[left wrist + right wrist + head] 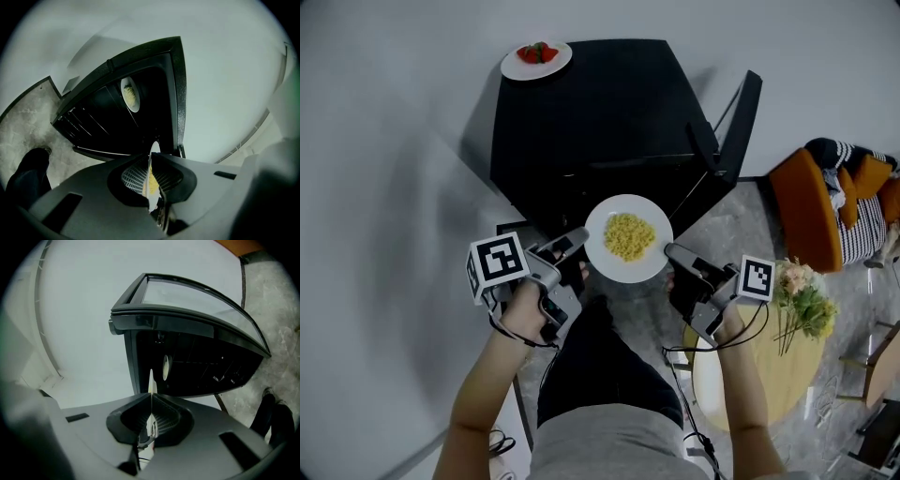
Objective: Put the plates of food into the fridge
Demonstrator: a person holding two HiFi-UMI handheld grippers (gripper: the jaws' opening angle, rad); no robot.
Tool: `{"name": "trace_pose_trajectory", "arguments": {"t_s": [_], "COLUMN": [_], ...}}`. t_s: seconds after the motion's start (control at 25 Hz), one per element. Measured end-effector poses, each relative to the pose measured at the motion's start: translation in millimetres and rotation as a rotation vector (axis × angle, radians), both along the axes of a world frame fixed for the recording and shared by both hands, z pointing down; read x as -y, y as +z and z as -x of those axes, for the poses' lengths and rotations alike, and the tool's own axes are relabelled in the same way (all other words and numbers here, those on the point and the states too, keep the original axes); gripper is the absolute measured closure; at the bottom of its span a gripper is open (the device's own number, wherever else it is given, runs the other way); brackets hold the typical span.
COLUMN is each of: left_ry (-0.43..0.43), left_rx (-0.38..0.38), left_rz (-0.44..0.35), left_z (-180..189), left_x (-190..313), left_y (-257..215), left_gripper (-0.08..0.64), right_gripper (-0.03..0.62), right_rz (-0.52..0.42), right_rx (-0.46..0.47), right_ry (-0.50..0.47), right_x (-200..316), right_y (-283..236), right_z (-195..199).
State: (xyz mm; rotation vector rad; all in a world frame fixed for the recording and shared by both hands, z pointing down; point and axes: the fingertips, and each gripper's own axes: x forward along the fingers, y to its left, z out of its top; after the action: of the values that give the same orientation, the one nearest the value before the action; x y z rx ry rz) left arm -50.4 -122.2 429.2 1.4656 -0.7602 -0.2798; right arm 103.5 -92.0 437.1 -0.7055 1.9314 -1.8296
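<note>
Currently mid-carry in front of the open fridge (pixel 600 103).

Left to right:
- Far left, on the fridge top: plate of strawberries (pixel 514 67), not yet handled.
- Left claw (pixel 577 255): pinched on the left rim of the white plate (pixel 605 225), with the thin edge squeezed between its pads in the left gripper view.
- Plate itself: level, above the floor, just short of the fridge opening, with a heap of small yellow food (pixel 629 236) in the middle (pasta or corn, can't tell).
- Right claw (pixel 673 262): clamped on the opposite rim with the same thin edge grip.
- Fridge door (pixel 741 122): swung open on the right.
- Further right: round table (pixel 769 384) with flowers (pixel 802 300), and an orange chair (pixel 802 206).

Risks, as judged:
- Tilt and spill from any height mismatch between the two hands.
- Rim slipping free from such a shallow pinch.
- Clipping the frame or a shelf edge on the way in.
- Bumping the plate already inside (pixel 130 93).

Counts:
- Claws: 2.
- Plates: 3 (held, on top, inside; the inside one possibly a reflection, can't tell).
- Fridge: 1.
- Door: 1.
</note>
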Motion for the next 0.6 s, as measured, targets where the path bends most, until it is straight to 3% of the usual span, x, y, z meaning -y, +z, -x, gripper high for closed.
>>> {"name": "trace_pose_trajectory", "arguments": {"t_s": [0.6], "left_ry": [-0.069], "left_rx": [-0.076], "left_rz": [0.016], "left_z": [2], "left_x": [6], "left_y": [-15], "left_gripper": [0.536], "right_gripper": [0.574], "right_rz": [-0.038], "right_rx": [0.145], "right_ry": [0.073], "right_x": [-6], "right_y": [-9], "right_z": [0]}}
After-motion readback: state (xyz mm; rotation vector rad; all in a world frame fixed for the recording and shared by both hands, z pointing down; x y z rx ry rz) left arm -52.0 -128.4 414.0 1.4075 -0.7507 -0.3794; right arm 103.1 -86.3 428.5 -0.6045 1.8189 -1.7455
